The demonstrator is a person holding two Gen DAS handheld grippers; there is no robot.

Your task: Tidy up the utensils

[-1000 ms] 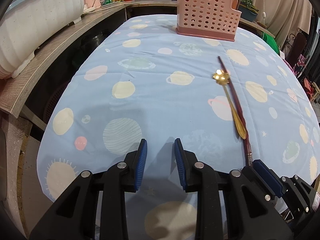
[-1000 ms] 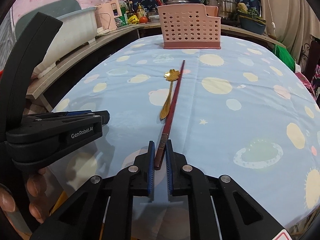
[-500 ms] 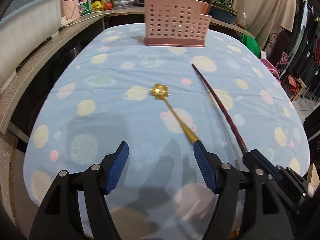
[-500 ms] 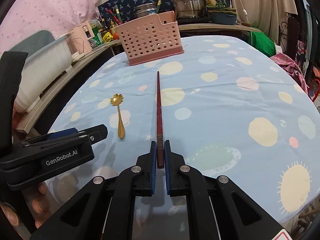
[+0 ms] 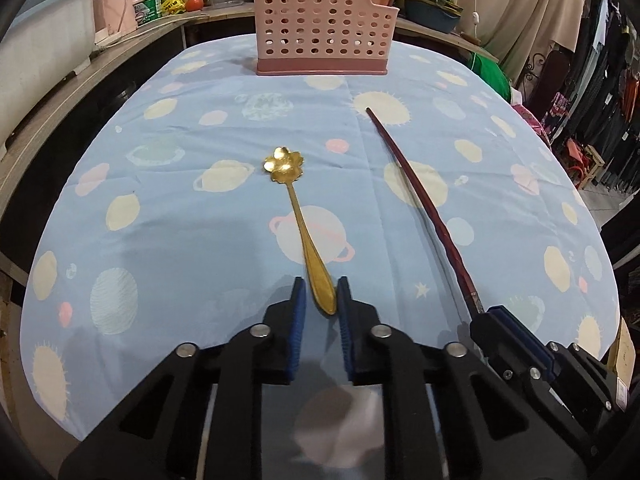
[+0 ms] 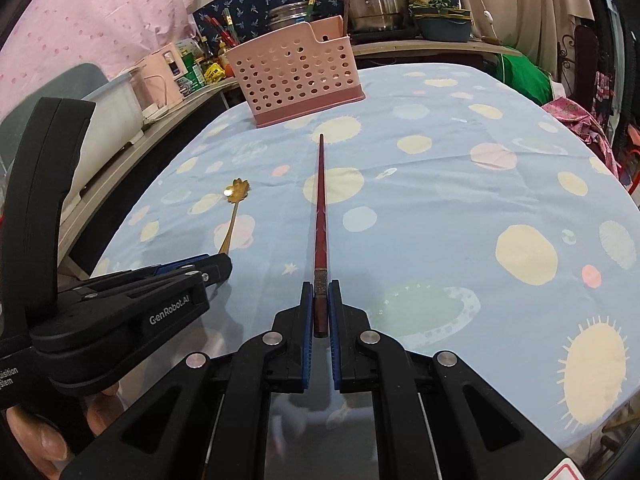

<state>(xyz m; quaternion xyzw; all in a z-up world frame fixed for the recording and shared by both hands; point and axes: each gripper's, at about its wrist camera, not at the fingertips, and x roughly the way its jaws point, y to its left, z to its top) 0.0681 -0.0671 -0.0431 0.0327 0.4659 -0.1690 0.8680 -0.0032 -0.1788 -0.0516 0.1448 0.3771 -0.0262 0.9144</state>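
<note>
Closing left tongs round gold flower-bowled metal spoon, right tongs clamped on dark red chopstick; next, carrying both to pink perforated plastic basket.

One gold spoon, one red chopstick, one pink basket, two claws.
</note>
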